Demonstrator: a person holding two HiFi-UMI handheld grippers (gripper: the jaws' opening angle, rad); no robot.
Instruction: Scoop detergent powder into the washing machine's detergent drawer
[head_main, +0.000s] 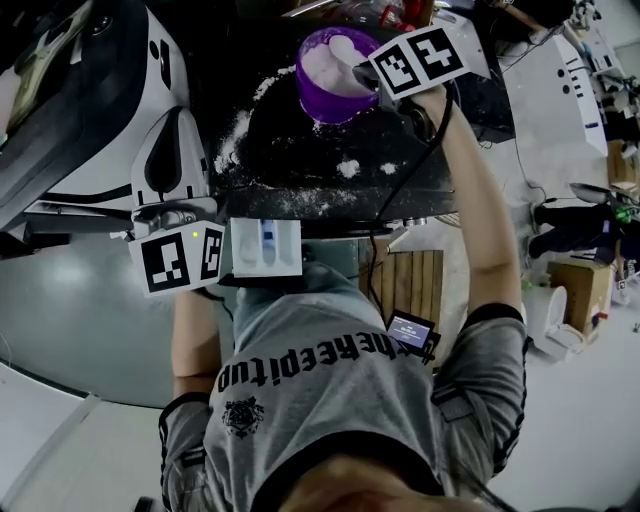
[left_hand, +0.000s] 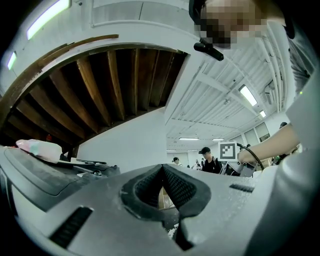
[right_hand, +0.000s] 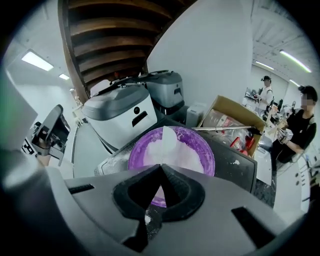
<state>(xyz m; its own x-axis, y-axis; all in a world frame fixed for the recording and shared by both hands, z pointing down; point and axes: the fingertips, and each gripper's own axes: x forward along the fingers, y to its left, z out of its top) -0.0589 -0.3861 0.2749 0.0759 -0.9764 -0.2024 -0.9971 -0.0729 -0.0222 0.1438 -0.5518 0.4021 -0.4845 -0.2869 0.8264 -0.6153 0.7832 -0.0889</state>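
Note:
A purple bowl (head_main: 330, 80) (right_hand: 172, 150) of white detergent powder stands on a black counter (head_main: 300, 175) dusted with spilled powder. My right gripper (right_hand: 161, 167) (head_main: 368, 76) hangs over the bowl's near rim, shut on a thin white scoop (right_hand: 167, 137) that reaches into the powder. The white detergent drawer (head_main: 265, 248), with a blue insert, sticks out from below the counter's front edge. My left gripper's marker cube (head_main: 180, 260) is just left of the drawer. The left gripper (left_hand: 162, 170) is shut with nothing visible between its pads; its jaws are hidden in the head view.
The white and black washing machine (head_main: 120, 130) (right_hand: 122, 117) fills the left side. An open cardboard box (right_hand: 235, 117) stands behind the bowl. A wooden slatted piece (head_main: 410, 285) lies below the counter. People stand far off at the right.

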